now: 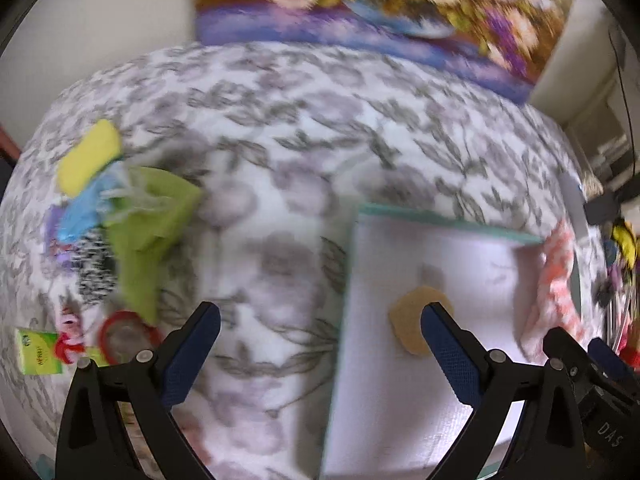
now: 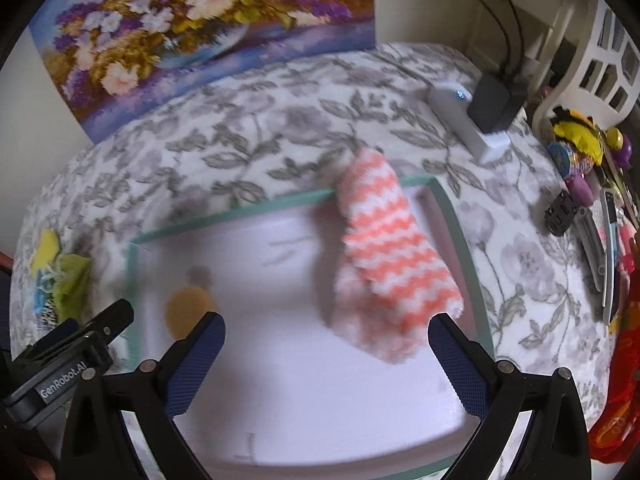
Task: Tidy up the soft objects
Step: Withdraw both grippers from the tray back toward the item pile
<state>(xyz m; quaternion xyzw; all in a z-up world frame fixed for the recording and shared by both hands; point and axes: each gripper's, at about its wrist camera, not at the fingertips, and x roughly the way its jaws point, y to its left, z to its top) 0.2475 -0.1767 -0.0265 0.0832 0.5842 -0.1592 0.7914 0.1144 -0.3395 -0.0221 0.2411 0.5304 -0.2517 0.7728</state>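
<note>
A shallow white tray with a teal rim (image 2: pixel 452 216) lies on the floral cloth. In it lie a fluffy orange-and-white striped cloth (image 2: pixel 384 248) and a round tan sponge (image 2: pixel 188 308). The tray (image 1: pixel 448 224), sponge (image 1: pixel 408 320) and striped cloth (image 1: pixel 556 280) also show in the left wrist view. A pile of soft items lies at the left: a yellow sponge (image 1: pixel 88 156), a blue cloth (image 1: pixel 86 208), a green cloth (image 1: pixel 152 224). My left gripper (image 1: pixel 320 360) is open and empty over the tray's left edge. My right gripper (image 2: pixel 326 364) is open and empty over the tray, just short of the striped cloth.
A floral painting (image 2: pixel 200 32) leans on the wall at the back. A white device (image 2: pixel 468 120) and a black box (image 2: pixel 496 100) sit back right. Toys and tools (image 2: pixel 588 184) crowd the right edge. A red tape roll (image 1: pixel 124 332) and a green box (image 1: pixel 38 352) lie front left.
</note>
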